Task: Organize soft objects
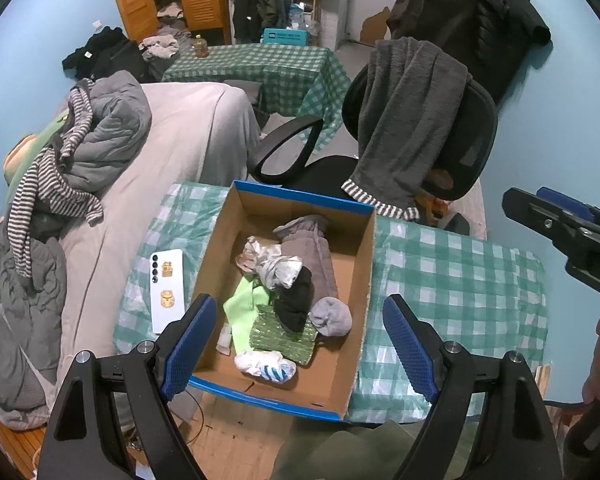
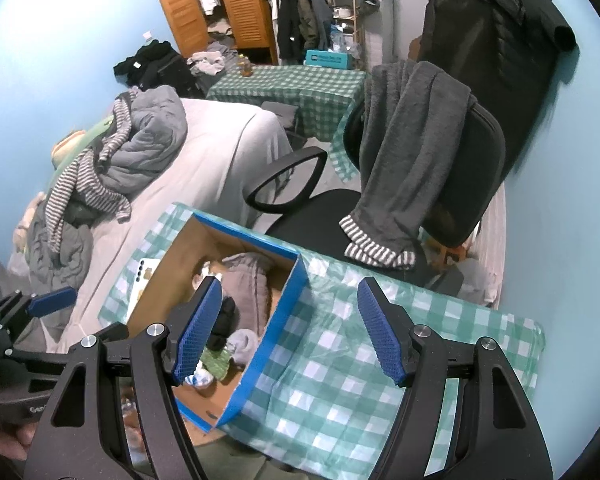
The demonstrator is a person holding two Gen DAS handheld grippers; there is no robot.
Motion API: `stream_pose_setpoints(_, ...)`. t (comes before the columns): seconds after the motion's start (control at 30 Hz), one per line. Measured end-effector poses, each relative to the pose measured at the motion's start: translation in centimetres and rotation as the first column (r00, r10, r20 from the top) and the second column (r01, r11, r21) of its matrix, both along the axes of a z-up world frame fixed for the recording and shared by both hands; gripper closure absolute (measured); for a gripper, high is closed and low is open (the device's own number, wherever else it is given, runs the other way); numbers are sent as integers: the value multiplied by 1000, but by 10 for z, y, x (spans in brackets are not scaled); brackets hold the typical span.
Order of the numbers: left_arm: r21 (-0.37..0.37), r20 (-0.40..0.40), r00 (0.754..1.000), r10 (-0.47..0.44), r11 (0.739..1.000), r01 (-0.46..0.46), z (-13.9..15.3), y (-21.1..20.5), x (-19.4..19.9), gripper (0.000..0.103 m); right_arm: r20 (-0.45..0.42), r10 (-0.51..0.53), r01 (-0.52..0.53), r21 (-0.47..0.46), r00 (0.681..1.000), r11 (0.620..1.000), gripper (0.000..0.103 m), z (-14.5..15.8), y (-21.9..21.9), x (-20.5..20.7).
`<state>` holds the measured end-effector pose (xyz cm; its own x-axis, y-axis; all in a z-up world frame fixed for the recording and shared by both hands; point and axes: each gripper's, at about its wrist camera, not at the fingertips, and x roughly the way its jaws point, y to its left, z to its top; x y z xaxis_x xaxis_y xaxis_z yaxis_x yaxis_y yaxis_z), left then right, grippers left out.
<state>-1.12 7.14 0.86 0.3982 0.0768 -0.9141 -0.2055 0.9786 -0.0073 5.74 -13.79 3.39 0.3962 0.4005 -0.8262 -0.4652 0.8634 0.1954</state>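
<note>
A cardboard box with a blue rim [image 1: 356, 280] stands on a table with a green checked cloth [image 1: 460, 280]. In it lie soft things: a grey-brown rolled garment [image 1: 312, 248], a black sock [image 1: 296, 300], a grey sock ball [image 1: 331, 316], a lime green cloth [image 1: 244, 308], a green sponge cloth [image 1: 280, 336] and a white and blue sock [image 1: 266, 365]. My left gripper [image 1: 300, 344] is open and empty above the box's near end. My right gripper [image 2: 290, 328] is open and empty over the box's right wall [image 2: 276, 340] and the cloth [image 2: 340, 380].
A white phone [image 1: 167, 290] lies on the cloth left of the box. Behind the table is a black office chair [image 1: 468, 128] with a grey garment [image 1: 408, 120] draped over it. A bed with piled clothes [image 1: 80, 152] is at the left.
</note>
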Motion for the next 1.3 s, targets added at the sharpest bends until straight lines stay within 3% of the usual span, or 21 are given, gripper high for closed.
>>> stream_pose_setpoints(1.3,-19,-14,1000,20,1000,-20,1,-15,3,17,-10,14,-14,2,1000,1000,33,-1,1,-2)
